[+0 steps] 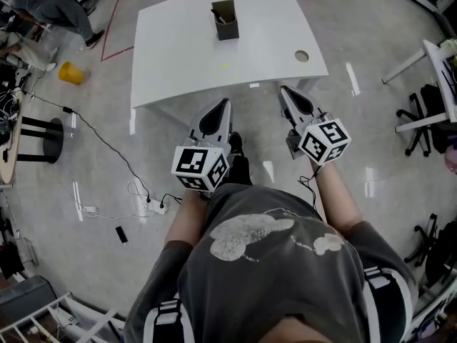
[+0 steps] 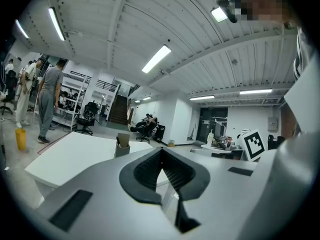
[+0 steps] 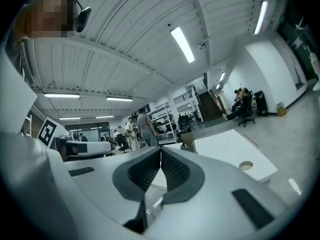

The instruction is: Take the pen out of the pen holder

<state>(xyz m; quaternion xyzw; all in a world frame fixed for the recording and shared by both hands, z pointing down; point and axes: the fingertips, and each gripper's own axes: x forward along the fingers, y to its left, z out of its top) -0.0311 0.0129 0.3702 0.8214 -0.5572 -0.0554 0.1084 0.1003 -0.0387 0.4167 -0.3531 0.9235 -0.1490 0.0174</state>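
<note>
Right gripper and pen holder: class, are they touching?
Apart. In the head view the right gripper is at the table edge, with bare tabletop between it and the pen holder.

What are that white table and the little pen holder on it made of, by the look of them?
Table: likely laminated board or painted wood, smooth white and slightly glossy, with a round cable hole. Pen holder: dark, matte, boxy; could be plastic, card or wood, too small to tell.

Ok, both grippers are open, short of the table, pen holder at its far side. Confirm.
Wrong: the left gripper and right gripper are shut, empty, per their own views. Rest holds: short of the table, pen holder at its far side.
</note>
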